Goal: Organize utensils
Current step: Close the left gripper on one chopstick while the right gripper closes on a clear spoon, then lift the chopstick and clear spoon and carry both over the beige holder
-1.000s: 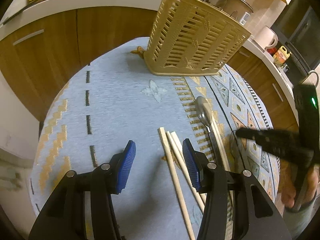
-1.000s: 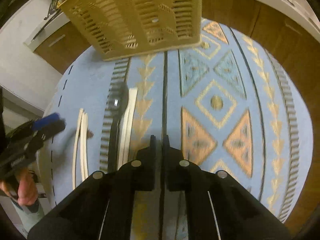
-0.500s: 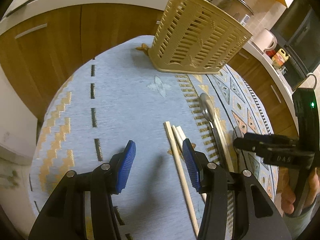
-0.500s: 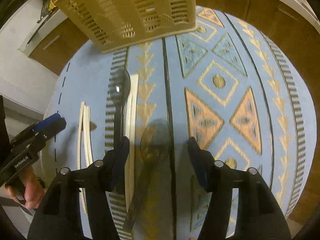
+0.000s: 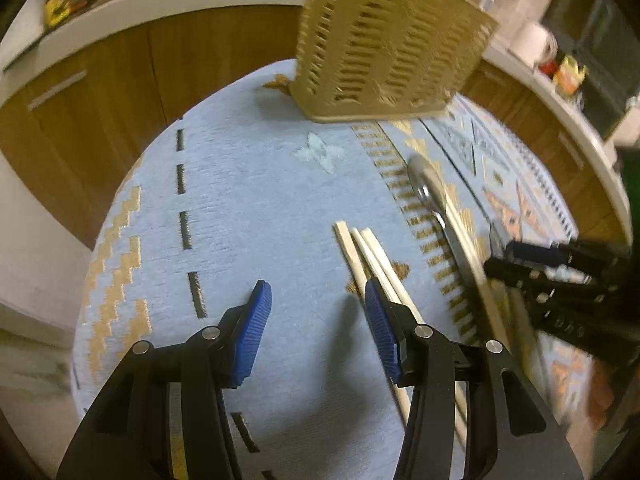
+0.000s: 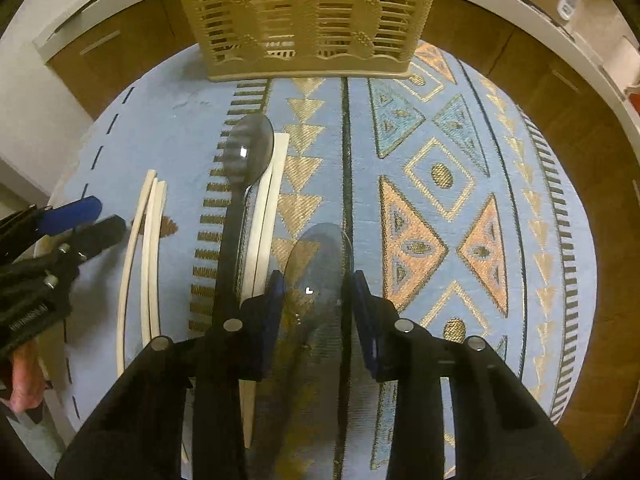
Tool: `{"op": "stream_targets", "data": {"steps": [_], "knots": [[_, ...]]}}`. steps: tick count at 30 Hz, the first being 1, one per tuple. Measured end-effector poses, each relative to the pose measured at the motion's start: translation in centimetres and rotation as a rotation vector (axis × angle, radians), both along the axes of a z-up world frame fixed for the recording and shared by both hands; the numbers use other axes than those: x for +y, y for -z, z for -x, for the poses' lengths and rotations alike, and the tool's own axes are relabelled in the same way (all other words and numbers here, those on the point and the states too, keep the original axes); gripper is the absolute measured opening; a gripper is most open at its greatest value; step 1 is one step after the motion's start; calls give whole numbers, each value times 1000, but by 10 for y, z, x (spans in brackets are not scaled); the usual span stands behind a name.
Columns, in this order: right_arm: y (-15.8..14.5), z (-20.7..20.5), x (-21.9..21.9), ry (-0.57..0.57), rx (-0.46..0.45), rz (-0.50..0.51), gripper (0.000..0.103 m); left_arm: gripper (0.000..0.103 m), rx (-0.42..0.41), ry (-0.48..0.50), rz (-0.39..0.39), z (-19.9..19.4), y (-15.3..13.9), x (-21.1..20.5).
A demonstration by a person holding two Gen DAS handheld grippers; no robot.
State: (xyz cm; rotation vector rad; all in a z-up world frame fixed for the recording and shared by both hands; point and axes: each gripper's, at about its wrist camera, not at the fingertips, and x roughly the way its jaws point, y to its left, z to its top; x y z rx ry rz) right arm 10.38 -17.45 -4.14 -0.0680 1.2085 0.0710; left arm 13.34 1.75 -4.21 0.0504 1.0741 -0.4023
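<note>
since the earlier frames the right gripper (image 6: 318, 292) has dropped over the nearer spoon (image 6: 320, 264) on the patterned tablecloth (image 6: 460, 184), its jaws first widening and then just closing around the bowl, though i cannot tell whether the pads press it yet. left gripper (image 5: 316, 320) hovers half open and empty beside the chopsticks (image 5: 368, 252). to do this well, i judge it should close squarely on the spoon, clear of the second spoon (image 6: 248, 152), before lifting toward the slatted utensil basket (image 6: 304, 16).
</note>
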Motion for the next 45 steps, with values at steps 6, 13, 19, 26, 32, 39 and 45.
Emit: {"op": "stream_targets", "data": {"steps": [6, 13, 19, 26, 32, 39, 45], "knots": [[-2, -1, -17, -53, 17, 17, 31, 48, -29, 30, -162, 4, 4, -29], [-5, -9, -21, -130, 44, 31, 31, 34, -15, 21, -177, -5, 2, -36], [-2, -26, -5, -261, 71, 35, 31, 5, 52, -12, -108, -12, -1, -21], [-2, -33, -8, -282, 111, -2, 31, 7, 123, -13, -63, -18, -1, -15], [0, -39, -8, -239, 158, -8, 37, 22, 170, 76, -125, -24, -1, -32], [-1, -34, 4, -237, 90, -13, 30, 3, 66, 58, -178, -16, -5, -41], [-46, -16, -10, -234, -111, -75, 30, 3, -131, -9, 23, 0, -58, -23]]}}
